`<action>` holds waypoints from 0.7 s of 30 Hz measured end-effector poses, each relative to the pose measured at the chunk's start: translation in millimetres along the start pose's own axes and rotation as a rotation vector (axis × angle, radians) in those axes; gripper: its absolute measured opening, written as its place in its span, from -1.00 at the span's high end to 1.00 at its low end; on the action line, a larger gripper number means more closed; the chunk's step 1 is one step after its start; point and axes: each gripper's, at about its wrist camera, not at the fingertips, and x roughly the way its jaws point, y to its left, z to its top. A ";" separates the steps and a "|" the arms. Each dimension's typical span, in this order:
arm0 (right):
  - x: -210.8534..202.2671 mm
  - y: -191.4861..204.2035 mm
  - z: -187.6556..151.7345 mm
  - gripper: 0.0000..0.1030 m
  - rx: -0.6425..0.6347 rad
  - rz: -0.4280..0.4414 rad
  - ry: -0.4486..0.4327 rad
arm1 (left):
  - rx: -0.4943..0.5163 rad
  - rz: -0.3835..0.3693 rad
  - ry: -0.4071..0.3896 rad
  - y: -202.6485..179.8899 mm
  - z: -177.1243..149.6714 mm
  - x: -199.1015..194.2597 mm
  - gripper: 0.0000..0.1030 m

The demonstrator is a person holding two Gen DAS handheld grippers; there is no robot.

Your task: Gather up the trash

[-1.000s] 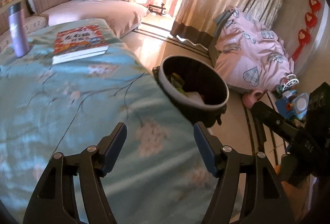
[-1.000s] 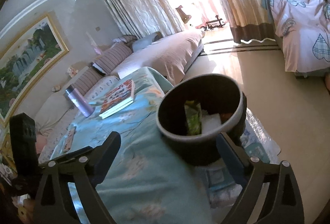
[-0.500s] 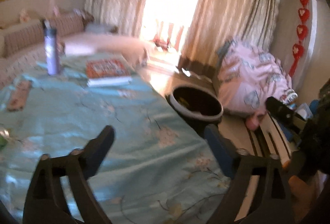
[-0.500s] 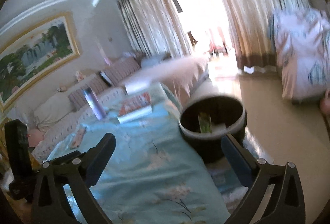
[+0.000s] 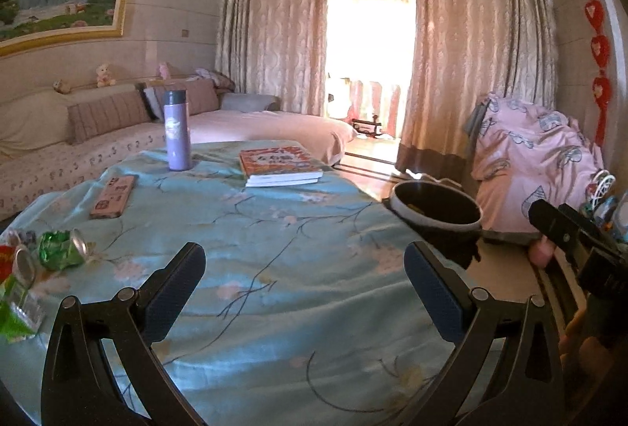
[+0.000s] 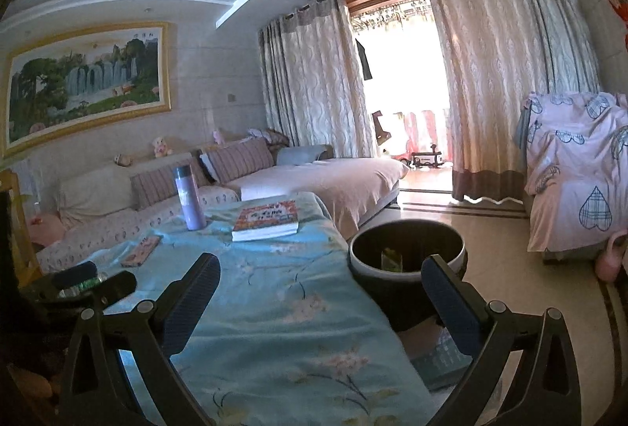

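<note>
A dark round trash bin (image 5: 437, 208) (image 6: 406, 257) stands on the floor beside the table's right edge, with a green wrapper and white paper inside. Crushed cans (image 5: 62, 249) and green wrappers (image 5: 13, 312) lie on the turquoise floral tablecloth (image 5: 274, 269) at the far left of the left wrist view. My left gripper (image 5: 304, 269) hovers over the cloth, open and empty. My right gripper (image 6: 320, 278) is also open and empty, level with the bin's near side. The right gripper's body (image 5: 577, 241) shows at the right of the left wrist view.
On the table stand a purple flask (image 5: 176, 131) (image 6: 189, 199), a red-covered book (image 5: 280, 165) (image 6: 267, 220) and a flat pink case (image 5: 114, 196) (image 6: 141, 250). A sofa (image 5: 98, 135) runs behind. A chair under a pink cover (image 6: 577, 170) stands right of the bin.
Both grippers have pulled back from the bin and tilted up, so the bin looks smaller. The left view swung left, bringing the cans and wrappers into sight. The left jaws widened.
</note>
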 end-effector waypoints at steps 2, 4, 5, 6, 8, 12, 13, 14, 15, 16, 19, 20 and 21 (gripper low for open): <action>-3.0 2.0 -5.7 -1.00 -0.004 -0.001 -0.003 | 0.006 0.018 -0.003 0.6 -5.8 -1.8 -1.00; -3.8 4.9 -10.2 -1.00 -0.013 -0.014 -0.015 | 0.008 0.029 0.000 0.6 -9.8 -3.2 -1.00; -5.4 6.6 -11.8 -1.00 -0.014 -0.019 -0.022 | 0.009 0.035 0.000 0.6 -11.7 -4.3 -1.00; -6.7 8.3 -13.1 -1.00 -0.014 -0.020 -0.028 | 0.013 0.040 -0.001 0.6 -13.3 -5.1 -1.00; -8.0 10.8 -15.0 -1.00 -0.019 -0.022 -0.032 | 0.023 0.052 -0.006 -0.1 -15.6 -6.5 -1.00; -6.1 12.8 -17.2 -1.00 -0.026 -0.023 -0.022 | 0.042 0.061 -0.006 -2.5 -18.6 -6.6 -1.00; -5.9 12.0 -17.6 -1.00 -0.020 -0.019 -0.019 | 0.045 0.063 -0.007 -2.7 -19.3 -6.9 -1.00; -6.2 11.1 -18.4 -1.00 -0.014 -0.018 -0.018 | 0.047 0.064 -0.008 -3.4 -19.5 -7.4 -1.00; -6.5 10.6 -19.2 -1.00 -0.010 -0.019 -0.017 | 0.051 0.069 -0.011 -4.2 -20.0 -7.7 -1.00; -6.8 9.8 -19.2 -1.00 -0.008 -0.018 -0.016 | 0.055 0.072 -0.011 -4.4 -19.9 -7.2 -1.00; -8.1 9.4 -20.9 -1.00 -0.008 -0.022 -0.014 | 0.058 0.075 -0.010 -4.4 -20.6 -7.4 -1.00; -8.6 9.4 -21.1 -1.00 -0.008 -0.021 -0.013 | 0.060 0.075 -0.009 -4.5 -20.6 -7.5 -1.00; -8.6 9.7 -21.3 -1.00 -0.008 -0.020 -0.012 | 0.061 0.075 -0.008 -4.7 -21.0 -7.7 -1.00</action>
